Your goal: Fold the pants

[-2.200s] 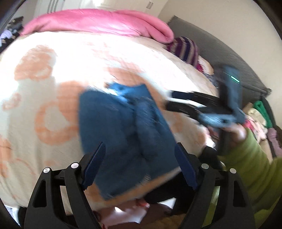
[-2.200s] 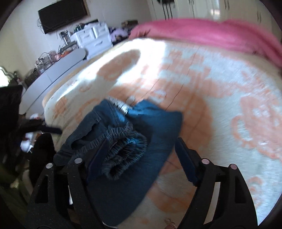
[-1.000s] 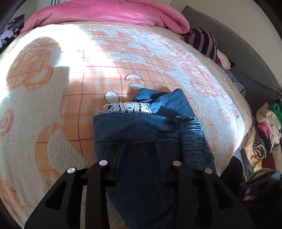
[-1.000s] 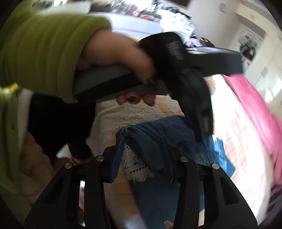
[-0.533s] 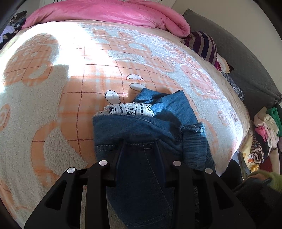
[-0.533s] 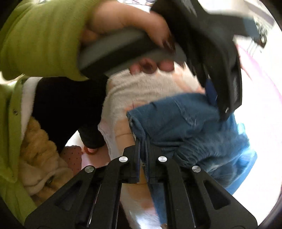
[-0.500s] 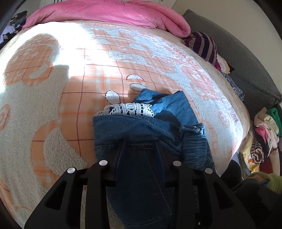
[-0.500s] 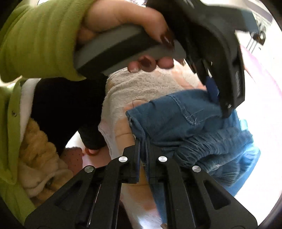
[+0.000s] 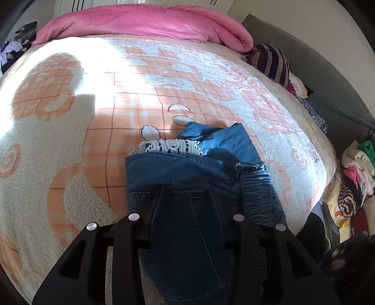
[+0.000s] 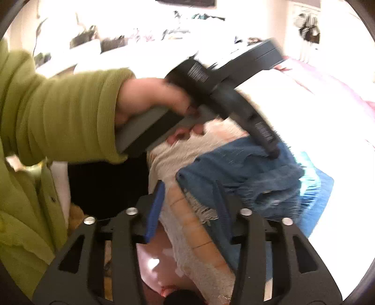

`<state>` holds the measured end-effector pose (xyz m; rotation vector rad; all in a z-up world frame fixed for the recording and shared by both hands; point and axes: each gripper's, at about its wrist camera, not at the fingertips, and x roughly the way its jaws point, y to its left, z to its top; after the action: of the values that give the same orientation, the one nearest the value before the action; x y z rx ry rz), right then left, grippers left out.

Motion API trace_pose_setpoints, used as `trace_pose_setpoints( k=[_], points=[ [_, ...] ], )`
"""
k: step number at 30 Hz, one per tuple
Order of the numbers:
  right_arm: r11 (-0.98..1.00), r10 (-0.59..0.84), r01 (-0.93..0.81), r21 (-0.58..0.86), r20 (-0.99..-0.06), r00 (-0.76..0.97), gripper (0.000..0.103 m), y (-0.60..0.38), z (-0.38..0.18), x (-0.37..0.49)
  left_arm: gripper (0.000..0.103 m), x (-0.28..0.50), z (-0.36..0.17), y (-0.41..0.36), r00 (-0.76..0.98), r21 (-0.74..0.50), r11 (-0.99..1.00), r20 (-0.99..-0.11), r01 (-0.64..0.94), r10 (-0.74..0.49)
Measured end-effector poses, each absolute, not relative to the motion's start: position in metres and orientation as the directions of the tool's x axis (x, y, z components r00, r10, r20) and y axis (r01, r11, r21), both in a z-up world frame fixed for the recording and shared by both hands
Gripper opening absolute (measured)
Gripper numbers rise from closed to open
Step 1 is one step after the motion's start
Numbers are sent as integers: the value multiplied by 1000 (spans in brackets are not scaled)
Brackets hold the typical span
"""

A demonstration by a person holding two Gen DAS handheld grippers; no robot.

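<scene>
On the near edge of the bed, folded blue pants lie on a fleecy orange-and-white blanket, a strip of white lace showing at their far fold. At the left of the left wrist view, sunlight falls across the blanket; a pink duvet is bunched along the far side. The left gripper rests down on the denim with its 2 fingers partly apart, having opened a little just now — cloth fills the space between them, but whether the pads pinch it I cannot tell. To the right sit a striped garment and a pile of clothes beside the bed.

From the right wrist view, a green sleeve and hand hold the left gripper's handle over the pants. The right gripper has just opened from fully closed — its fingers stand apart around the pants' corner and the blanket edge, pressing on nothing.
</scene>
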<state>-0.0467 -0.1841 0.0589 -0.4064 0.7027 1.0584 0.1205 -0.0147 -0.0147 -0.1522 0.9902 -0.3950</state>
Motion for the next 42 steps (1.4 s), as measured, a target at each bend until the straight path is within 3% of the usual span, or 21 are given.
trace_pose_setpoints(
  k=[3, 8, 10, 14, 16, 22, 26, 29, 42],
  points=[
    [501, 672, -864, 46, -650, 355, 53, -200, 79, -41, 48, 118, -11, -13, 498, -297, 922, -777, 250, -385],
    [591, 666, -805, 50, -593, 452, 66, -223, 100, -27, 48, 114, 1, -9, 526, -285, 926, -763, 248, -376],
    [627, 653, -778, 45, -574, 494, 74, -232, 103, -21, 58, 111, 6, -8, 536, -282, 926, -757, 249, -375],
    [684, 629, -727, 54, -549, 551, 80, -242, 96, -19, 61, 105, 19, -6, 561, -268, 929, -742, 255, -368],
    [705, 622, -706, 72, -542, 566, 83, -244, 93, -17, 70, 102, 24, -5, 573, -262, 930, -734, 258, -365],
    [773, 560, -631, 61, -533, 634, 86, -257, 90, -7, 79, 92, 39, -2, 612, -236, 938, -712, 254, -345],
    [805, 531, -589, 71, -529, 662, 88, -264, 83, -1, 79, 86, 44, -1, 635, -207, 946, -703, 248, -320],
    [830, 507, -550, 91, -536, 675, 88, -272, 79, 7, 88, 83, 47, 1, 646, -186, 952, -701, 242, -301],
    [889, 424, -438, 132, -597, 681, 91, -288, 61, 28, 92, 79, 38, 6, 640, -182, 957, -713, 226, -286]
  ],
)
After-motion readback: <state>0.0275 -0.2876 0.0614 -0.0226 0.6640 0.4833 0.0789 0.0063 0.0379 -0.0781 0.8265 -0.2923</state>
